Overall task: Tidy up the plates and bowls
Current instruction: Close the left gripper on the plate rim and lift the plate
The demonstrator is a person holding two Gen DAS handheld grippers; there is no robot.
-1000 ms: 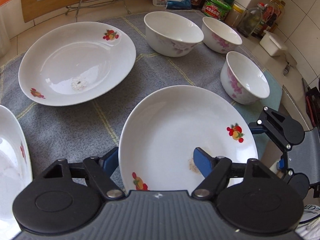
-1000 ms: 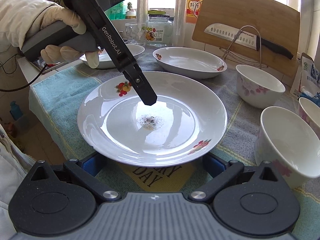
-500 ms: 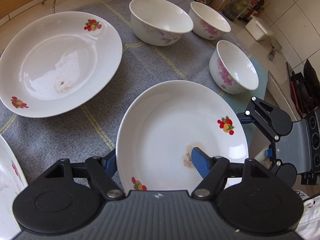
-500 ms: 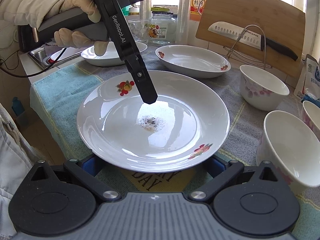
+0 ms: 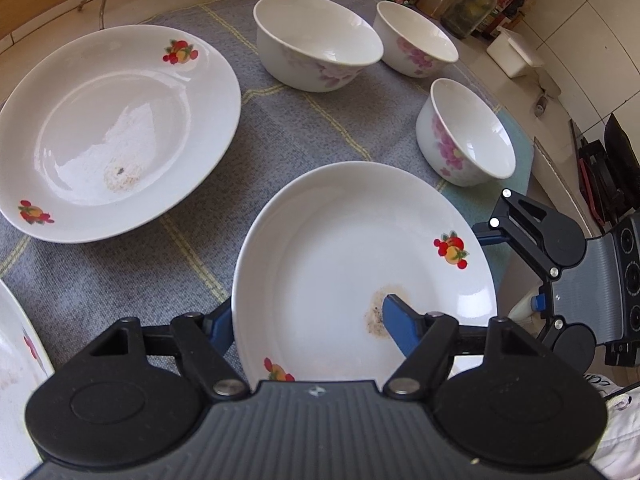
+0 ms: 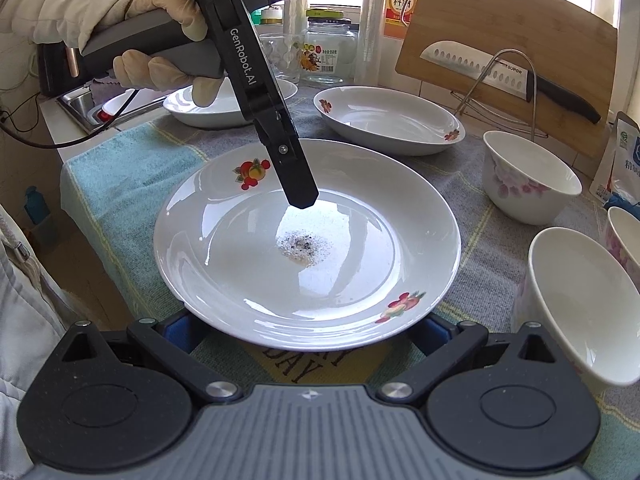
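Tilted up now, the near plate (image 5: 360, 264) is pinched by its rim in the left gripper (image 5: 308, 324).
One blue finger (image 5: 400, 328) lies inside it and the other is half hidden behind its edge; the right gripper (image 6: 304, 330) straddles its far rim, fingertips hidden beneath, grip unclear.
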